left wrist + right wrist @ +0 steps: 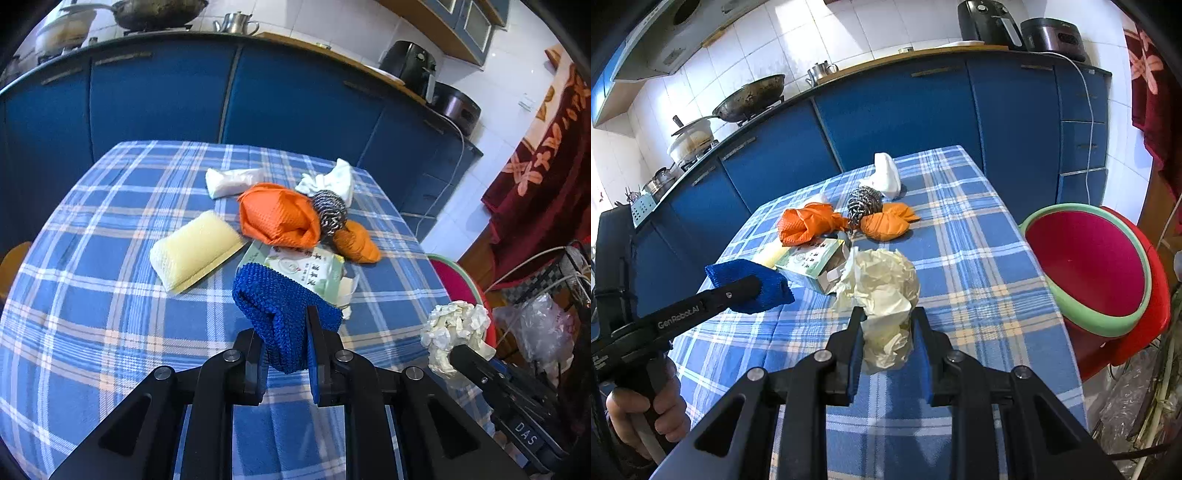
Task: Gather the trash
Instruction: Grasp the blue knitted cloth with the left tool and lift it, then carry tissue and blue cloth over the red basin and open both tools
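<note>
Left tool (286, 343): closed narrowly on blue knitted cloth (280, 310), held above the bench (92, 295). Right tool (886, 332): clamped on crumpled white paper wad (882, 288), lifted near the bench's right edge, beside red basin (1086, 266). Remaining on bench: orange gloves (809, 223), steel scourer (864, 205), green packet (812, 258), yellow sponge (195, 251).

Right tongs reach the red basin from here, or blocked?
Probably yes. The right tongs, shut on the crumpled paper, have the red basin beside the table's right edge, with nothing visible between them.
</note>
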`<state>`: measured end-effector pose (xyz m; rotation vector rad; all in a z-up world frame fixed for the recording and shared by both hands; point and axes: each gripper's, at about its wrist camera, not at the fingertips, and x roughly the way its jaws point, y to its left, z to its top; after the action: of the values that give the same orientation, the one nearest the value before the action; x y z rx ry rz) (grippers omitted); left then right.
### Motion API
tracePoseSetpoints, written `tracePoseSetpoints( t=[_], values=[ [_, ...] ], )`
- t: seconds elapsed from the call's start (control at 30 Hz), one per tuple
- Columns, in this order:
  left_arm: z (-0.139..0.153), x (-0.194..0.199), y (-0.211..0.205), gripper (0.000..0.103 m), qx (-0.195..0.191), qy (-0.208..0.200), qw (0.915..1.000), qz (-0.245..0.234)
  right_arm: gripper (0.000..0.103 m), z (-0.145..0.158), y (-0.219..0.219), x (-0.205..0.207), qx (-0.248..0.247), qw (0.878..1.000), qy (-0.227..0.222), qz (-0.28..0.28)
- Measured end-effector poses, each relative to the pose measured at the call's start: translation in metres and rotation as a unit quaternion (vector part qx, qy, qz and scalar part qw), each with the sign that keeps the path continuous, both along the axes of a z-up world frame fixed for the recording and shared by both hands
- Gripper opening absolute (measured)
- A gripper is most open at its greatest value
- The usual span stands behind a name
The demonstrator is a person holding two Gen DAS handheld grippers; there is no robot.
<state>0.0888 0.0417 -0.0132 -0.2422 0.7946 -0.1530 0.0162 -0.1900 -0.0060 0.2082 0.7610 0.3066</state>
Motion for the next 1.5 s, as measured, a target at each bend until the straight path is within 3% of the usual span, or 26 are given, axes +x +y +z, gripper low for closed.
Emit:
tracePoseSetpoints(
  t=[0.57,1.5],
  values=[
    [0.031,0.000,-0.039,0.017,0.010,-0.036,0.9984,-0.042,0.028,0.017,-0.031,-0.006,-0.001,0.999,-0.020,-0.031],
    [0.043,0.045,-0.162,0.017,0.045,-0.045,0.9850,-0.160,0.028,0.022,-0.123,0.013,-0.005,0.991,-0.019,-0.130]
  ],
)
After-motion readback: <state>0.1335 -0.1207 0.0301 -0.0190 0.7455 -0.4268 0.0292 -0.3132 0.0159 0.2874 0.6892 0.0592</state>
